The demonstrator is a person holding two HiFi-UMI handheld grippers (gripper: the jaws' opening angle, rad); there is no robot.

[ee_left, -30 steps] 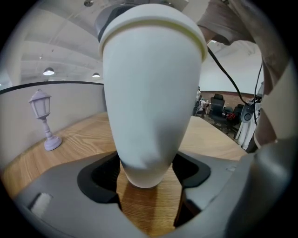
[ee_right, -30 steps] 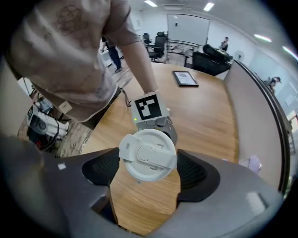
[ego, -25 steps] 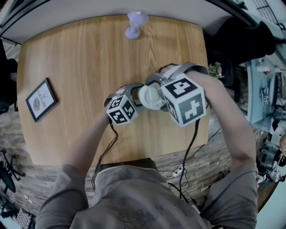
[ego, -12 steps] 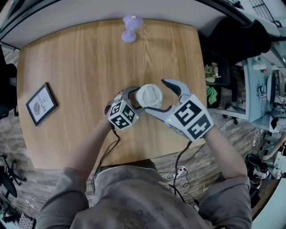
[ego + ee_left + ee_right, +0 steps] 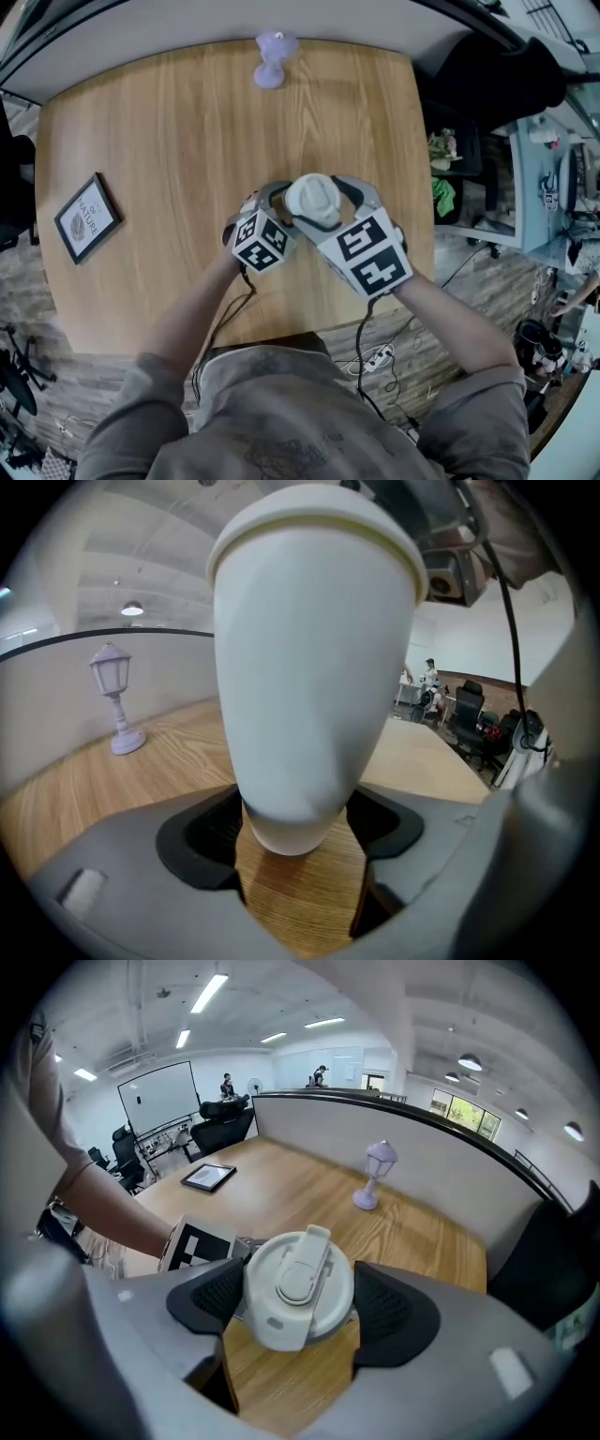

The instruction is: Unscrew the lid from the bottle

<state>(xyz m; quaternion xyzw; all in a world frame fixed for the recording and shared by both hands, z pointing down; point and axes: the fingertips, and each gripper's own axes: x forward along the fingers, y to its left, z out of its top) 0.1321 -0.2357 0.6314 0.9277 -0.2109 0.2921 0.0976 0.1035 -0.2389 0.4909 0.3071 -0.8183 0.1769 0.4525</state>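
Right gripper [image 5: 300, 1307] jaws just closing, pinching white round flip-top lid [image 5: 300, 1274]. Left gripper [image 5: 298, 832] clamping white tapered bottle [image 5: 309, 667] over wooden table [image 5: 187, 141]. Unscrewing step; next needing firm twist, bottle steady.

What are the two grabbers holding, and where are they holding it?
The left gripper clamps the white bottle low on its body. The right gripper, whose jaws have just been closing, grips the lid by its rim.
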